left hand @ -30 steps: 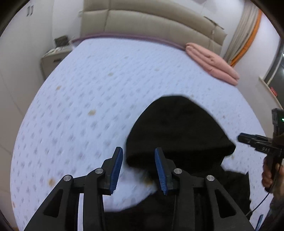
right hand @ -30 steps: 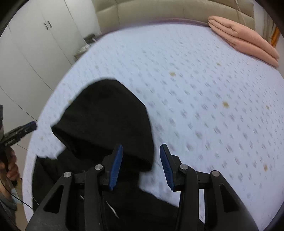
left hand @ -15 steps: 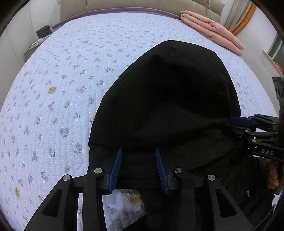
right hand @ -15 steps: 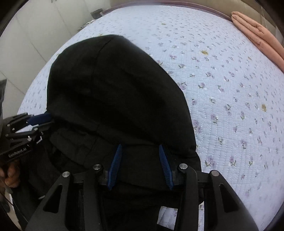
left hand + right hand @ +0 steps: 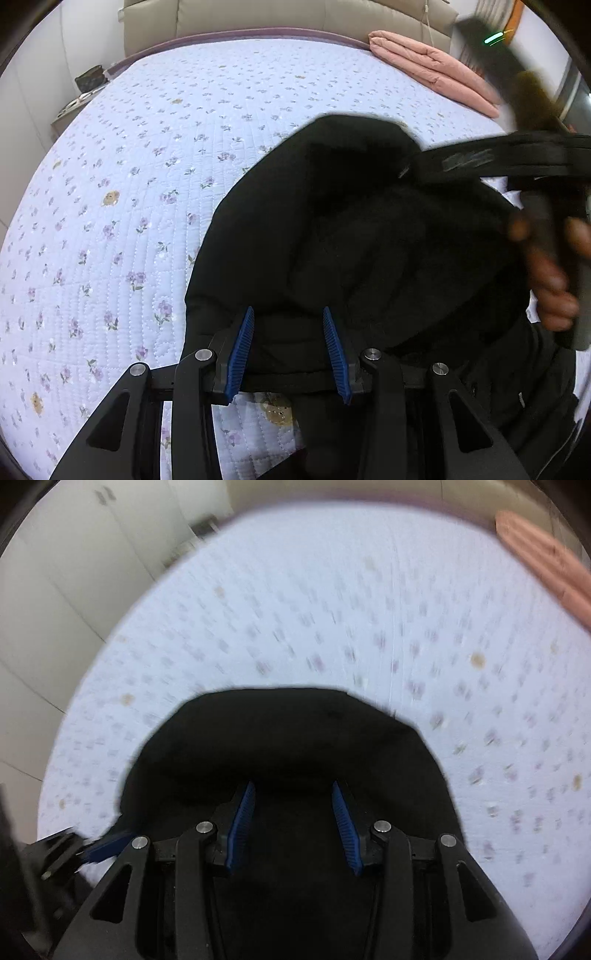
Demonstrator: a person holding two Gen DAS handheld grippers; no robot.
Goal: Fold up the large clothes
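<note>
On the floral bedspread (image 5: pixel 155 192) lies a black hoodie (image 5: pixel 351 240) — pink blanket (image 5: pixel 432 70) far off; left gripper (image 5: pixel 290 354) and right gripper (image 5: pixel 291 827) stand part-open over cloth, grip unclear.

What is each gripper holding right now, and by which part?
Both grippers are over the black hooded garment, its fabric between their pads: the left gripper at its near edge, the right gripper farther in. Whether either actually clamps it cannot be told.
</note>
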